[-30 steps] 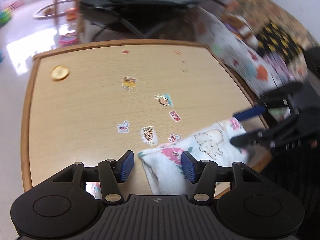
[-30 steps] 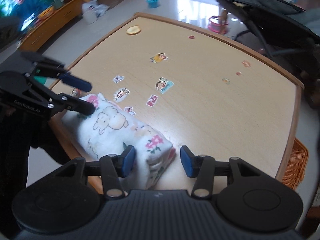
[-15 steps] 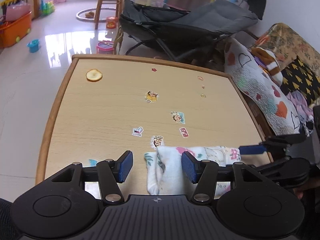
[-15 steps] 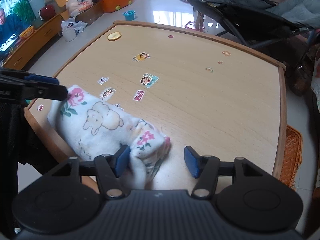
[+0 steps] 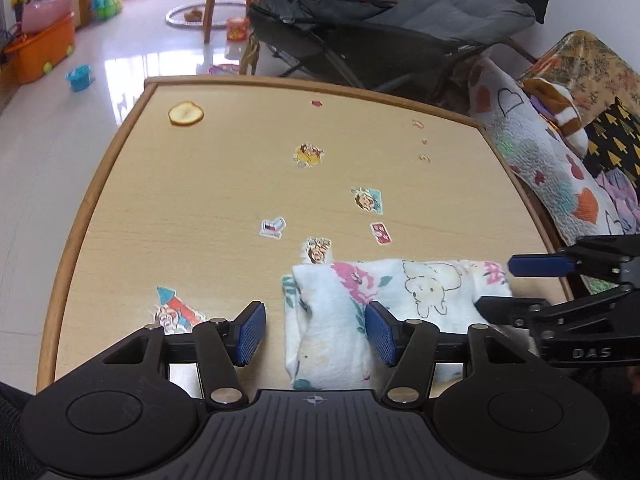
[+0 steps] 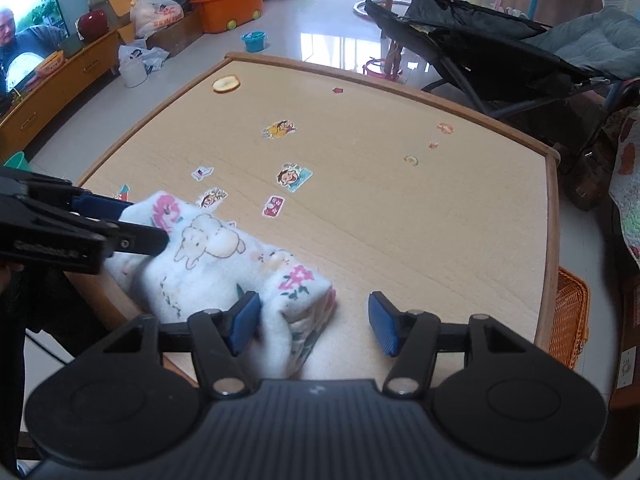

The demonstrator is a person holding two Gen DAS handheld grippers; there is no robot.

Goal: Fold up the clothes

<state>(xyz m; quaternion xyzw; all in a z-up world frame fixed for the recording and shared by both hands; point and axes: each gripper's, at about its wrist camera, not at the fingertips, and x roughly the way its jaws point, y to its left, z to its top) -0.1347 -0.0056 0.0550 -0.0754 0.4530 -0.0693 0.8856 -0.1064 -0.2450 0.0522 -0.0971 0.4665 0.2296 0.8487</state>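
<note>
The folded floral cloth sat at the near edge of the counter, beside the stickers. My left hand-held gripper and right hand-held gripper were both wide open straddling its ends, gripping nothing.

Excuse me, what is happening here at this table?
A person with a gripper in each hand is folding a small white garment printed with flowers and a sheep. It lies as a folded bundle at the near edge of the wooden table, which carries many stickers. The left gripper and the right gripper are both open, one at each end of the bundle, with cloth between their fingers but not clamped.
</note>
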